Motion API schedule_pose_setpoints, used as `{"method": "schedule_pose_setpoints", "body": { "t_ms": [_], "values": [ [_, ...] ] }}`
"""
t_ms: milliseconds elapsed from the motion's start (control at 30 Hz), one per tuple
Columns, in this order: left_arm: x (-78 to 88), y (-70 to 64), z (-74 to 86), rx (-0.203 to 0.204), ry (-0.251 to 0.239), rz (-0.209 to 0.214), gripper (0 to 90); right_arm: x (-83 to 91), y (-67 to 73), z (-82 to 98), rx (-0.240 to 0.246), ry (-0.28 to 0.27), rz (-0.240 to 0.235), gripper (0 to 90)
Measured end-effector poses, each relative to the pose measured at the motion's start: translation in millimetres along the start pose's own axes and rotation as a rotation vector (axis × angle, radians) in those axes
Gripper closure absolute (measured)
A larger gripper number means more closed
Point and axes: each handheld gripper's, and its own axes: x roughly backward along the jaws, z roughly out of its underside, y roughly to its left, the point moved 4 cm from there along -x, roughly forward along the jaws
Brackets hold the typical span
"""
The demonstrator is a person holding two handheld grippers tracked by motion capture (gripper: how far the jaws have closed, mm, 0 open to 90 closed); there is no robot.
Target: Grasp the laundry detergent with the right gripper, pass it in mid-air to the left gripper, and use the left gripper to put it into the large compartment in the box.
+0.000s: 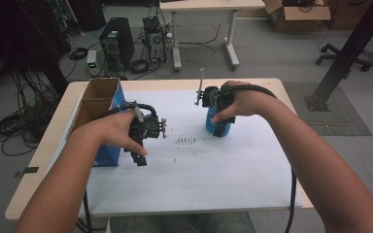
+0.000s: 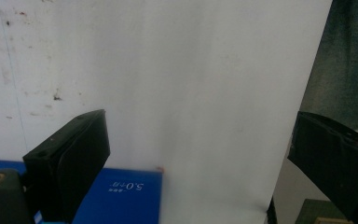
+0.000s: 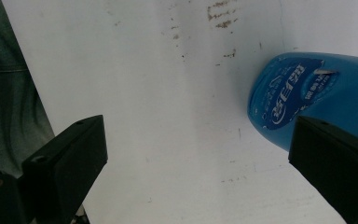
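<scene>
In the high view my left gripper (image 1: 139, 158) hovers over the white paper sheet (image 1: 199, 165), just right of a blue box (image 1: 108, 154) with an open cardboard top. In the left gripper view its jaws (image 2: 198, 135) stand wide open with bare paper between them, and the blue box's corner (image 2: 121, 193) lies at the lower left. My right gripper (image 1: 219, 129) points down at a blue bottle (image 1: 210, 124). Seen from the right gripper, the jaws (image 3: 196, 140) are open, with the blue bottle (image 3: 307, 88) beside and beyond the right-hand jaw, not between the pads.
Dark smudges (image 1: 185, 141) mark the paper between the two hands. The wooden table edge (image 1: 39, 160) borders the sheet. On the floor beyond the table are computer towers (image 1: 116, 41), cables, a second table's legs (image 1: 232, 46) and a cardboard box (image 1: 296, 14).
</scene>
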Motion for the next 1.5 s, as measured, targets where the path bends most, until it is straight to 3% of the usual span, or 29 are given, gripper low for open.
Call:
{"method": "schedule_pose_setpoints", "body": {
  "t_ms": [567, 933, 1500],
  "values": [
    [-1.4, 0.7, 0.6, -0.014, -0.003, 0.002, 5.5, -4.3, 0.8, -4.6, 0.013, 0.008, -0.003, 4.3],
    [-1.3, -1.5, 1.3, -0.015, 0.003, 0.003, 5.5, -2.2, 3.5, 1.3, 0.010, 0.009, -0.002, 4.2],
    [-2.5, -0.7, 3.4, -0.004, 0.012, -0.001, 5.6, -4.4, 6.1, 33.4, -0.025, -0.027, -0.003, 4.4]
  ]
}}
